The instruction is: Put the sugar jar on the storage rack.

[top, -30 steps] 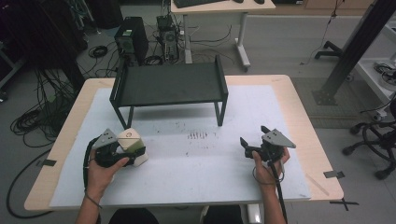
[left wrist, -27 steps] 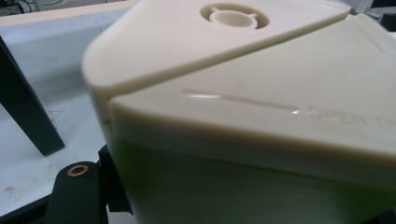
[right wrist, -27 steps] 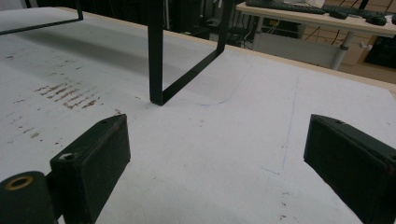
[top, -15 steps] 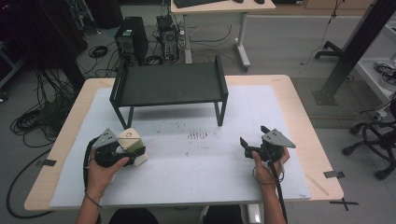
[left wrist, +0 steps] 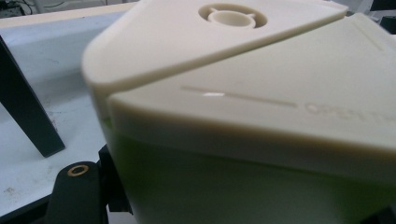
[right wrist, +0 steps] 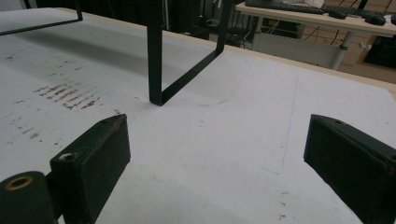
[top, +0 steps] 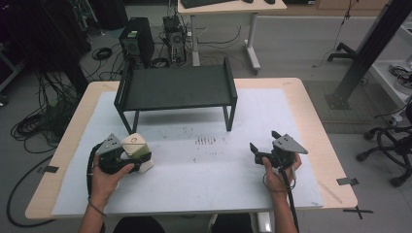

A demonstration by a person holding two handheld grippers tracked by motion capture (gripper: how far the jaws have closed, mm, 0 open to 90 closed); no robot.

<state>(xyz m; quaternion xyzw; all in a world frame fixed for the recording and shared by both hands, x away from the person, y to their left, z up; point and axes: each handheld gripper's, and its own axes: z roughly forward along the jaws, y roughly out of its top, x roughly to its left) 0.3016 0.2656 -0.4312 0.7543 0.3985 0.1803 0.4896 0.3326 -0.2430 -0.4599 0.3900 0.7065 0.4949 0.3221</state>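
High cam: overhead, looks fwd/down on whole table [top: 301, 121]. Left gripper cam: jammed v. close against cream box [left wrist: 243, 93]. Right gripper cam: low, faces black rack [right wrist: 156, 56]. Both gripper cams share rack leg w/ high cam.

A cream-lidded box [left wrist: 261, 116] with a green body sat clamped against the black jaw, beside a black leg [left wrist: 25, 112].

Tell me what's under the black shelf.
Under the shelf only bare white mat and shadow show between its legs. The strip beneath its far edge is covered by the shelf top, so I can't tell what lies there.
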